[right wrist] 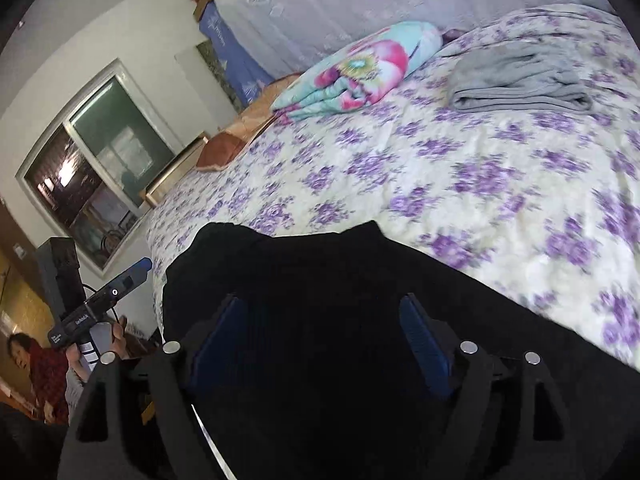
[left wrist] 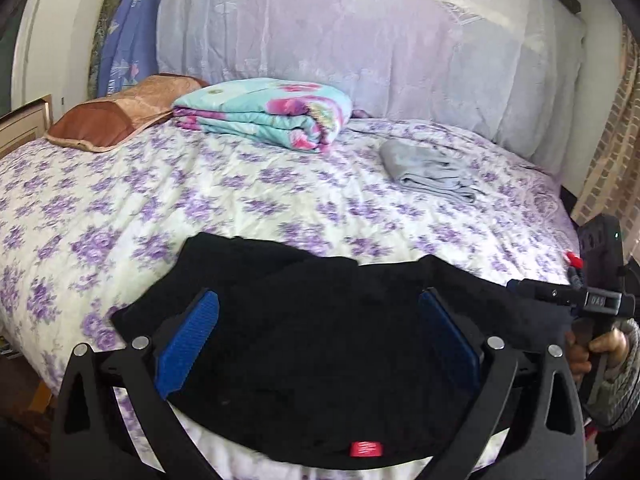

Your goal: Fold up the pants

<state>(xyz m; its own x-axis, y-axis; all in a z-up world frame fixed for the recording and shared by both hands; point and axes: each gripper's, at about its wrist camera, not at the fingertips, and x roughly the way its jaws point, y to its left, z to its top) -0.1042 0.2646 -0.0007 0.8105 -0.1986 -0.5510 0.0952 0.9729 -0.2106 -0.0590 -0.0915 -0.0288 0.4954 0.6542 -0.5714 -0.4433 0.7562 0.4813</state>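
Black pants [left wrist: 320, 344] lie bunched on the near edge of the bed, with a small red label [left wrist: 365, 449] at the hem closest to me. My left gripper [left wrist: 320, 300] is open, its blue pads [left wrist: 188, 344] spread wide just above the pants. My right gripper [right wrist: 320, 304] is open too, hovering over the same black pants [right wrist: 312, 320], which fill the lower part of the right wrist view. The right gripper also shows at the right edge of the left wrist view [left wrist: 532, 290], and the left gripper at the left of the right wrist view [right wrist: 138, 266].
The bed has a white cover with purple flowers [left wrist: 240, 184]. A folded floral blanket [left wrist: 268, 114] and a brown pillow [left wrist: 120, 116] lie at the back. A folded grey garment [left wrist: 428, 170] lies at back right. A window [right wrist: 96, 172] is on the left wall.
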